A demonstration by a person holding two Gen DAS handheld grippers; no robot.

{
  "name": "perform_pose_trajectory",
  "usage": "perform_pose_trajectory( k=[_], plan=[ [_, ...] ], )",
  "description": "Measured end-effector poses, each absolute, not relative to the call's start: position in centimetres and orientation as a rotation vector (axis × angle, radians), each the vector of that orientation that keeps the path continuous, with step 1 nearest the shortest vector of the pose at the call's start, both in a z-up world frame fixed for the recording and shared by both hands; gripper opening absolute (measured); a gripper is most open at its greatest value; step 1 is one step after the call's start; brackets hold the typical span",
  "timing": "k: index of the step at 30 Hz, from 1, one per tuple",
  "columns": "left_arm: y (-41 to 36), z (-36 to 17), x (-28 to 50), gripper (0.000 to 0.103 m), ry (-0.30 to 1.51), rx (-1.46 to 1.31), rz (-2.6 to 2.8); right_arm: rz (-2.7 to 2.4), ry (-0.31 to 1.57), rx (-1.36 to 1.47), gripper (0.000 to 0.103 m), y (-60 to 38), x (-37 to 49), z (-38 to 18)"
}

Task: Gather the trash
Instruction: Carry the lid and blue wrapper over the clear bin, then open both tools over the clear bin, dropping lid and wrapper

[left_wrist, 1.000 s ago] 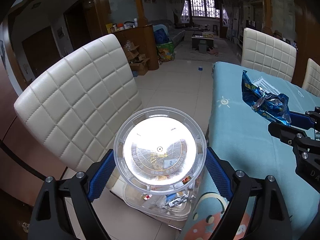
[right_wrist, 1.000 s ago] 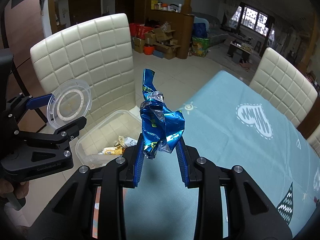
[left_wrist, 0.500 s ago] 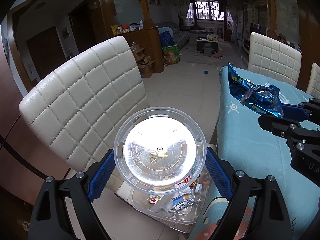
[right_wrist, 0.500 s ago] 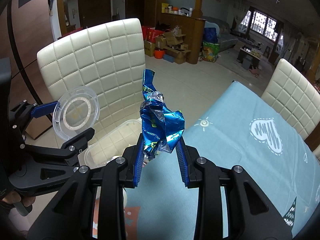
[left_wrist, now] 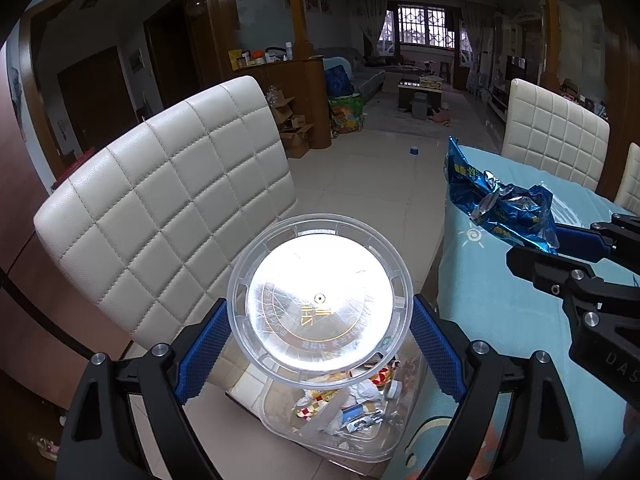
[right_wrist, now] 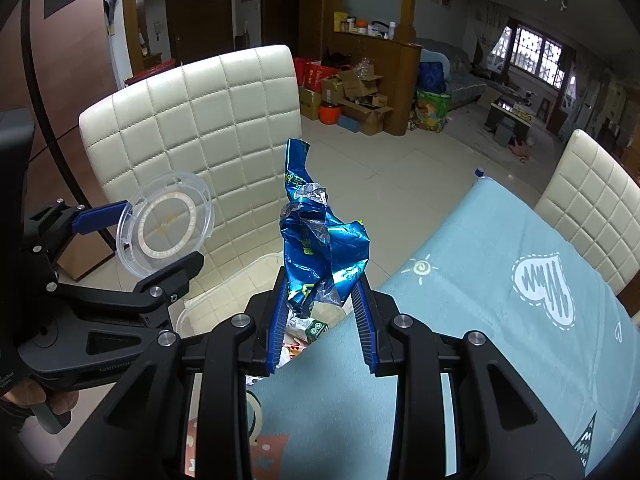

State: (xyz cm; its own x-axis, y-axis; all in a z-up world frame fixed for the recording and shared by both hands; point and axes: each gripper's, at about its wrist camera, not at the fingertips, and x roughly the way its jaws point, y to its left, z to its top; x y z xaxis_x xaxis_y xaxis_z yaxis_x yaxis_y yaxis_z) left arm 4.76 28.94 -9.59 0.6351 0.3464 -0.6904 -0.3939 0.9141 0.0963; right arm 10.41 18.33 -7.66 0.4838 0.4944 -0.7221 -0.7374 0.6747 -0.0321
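Wrapper: crumpled blue foil wrapper [right_wrist: 316,240], pinched low in the right claw [right_wrist: 320,300], its twisted tail standing up past the fingertips; the pads press its bottom folds from both sides, which looks meant to keep the light foil from slipping while carried.
Lid: round clear lid [left_wrist: 320,300], gripped by its rim across the widely spread left claw [left_wrist: 316,344] and held tilted up off the bin; judged purpose, to leave the mouth uncovered for the drop.
Bin: clear plastic bin [left_wrist: 360,446] sits on the seat of a cream quilted chair [left_wrist: 168,208], just below and ahead of the left claw, and below the left pad of the right claw; scraps of paper and packaging already lie in its bottom.
Bench: blue-clothed bench [right_wrist: 500,320] lies under and to the right of the right claw; its near edge falls just beside the bin wall, so the wrapper hangs about over that edge, not yet clearly above the opening.
Room to move: the bin mouth to the left of the right claw is open, bounded by the chair back [right_wrist: 208,128] beyond and the raised lid with its claw [right_wrist: 132,248] on the far left; the two claws stand apart with free air between them.
Step in hand: carrying the wrapper across to the bin; a short shift leftward and a release seem to remain.
Risk: springy foil may catch the bin rim or the bench edge and fall to the tiled floor [left_wrist: 360,176].
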Motion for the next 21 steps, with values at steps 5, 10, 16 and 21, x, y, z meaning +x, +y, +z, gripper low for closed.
perform_pose_trajectory(
  k=[5, 10, 16, 21],
  plan=[
    [29.3, -10.1, 5.1, 0.086, 0.792, -0.087, 0.421, 0.769, 0.761, -0.364, 0.034, 18.5, 10.9, -8.3],
    [30.5, -10.5, 5.2, 0.087, 0.813, -0.178, 0.399, 0.77, 0.772, -0.365, 0.034, 18.5, 11.2, -8.7],
    [31.0, -10.6, 4.5, 0.093, 0.795, -0.221, 0.385, 0.779, 0.785, -0.368, 0.034, 18.9, 11.2, -9.1],
    [30.5, -10.2, 4.1, 0.094, 0.772, -0.181, 0.386, 0.792, 0.787, -0.377, 0.034, 19.3, 11.0, -9.3]
  ],
)
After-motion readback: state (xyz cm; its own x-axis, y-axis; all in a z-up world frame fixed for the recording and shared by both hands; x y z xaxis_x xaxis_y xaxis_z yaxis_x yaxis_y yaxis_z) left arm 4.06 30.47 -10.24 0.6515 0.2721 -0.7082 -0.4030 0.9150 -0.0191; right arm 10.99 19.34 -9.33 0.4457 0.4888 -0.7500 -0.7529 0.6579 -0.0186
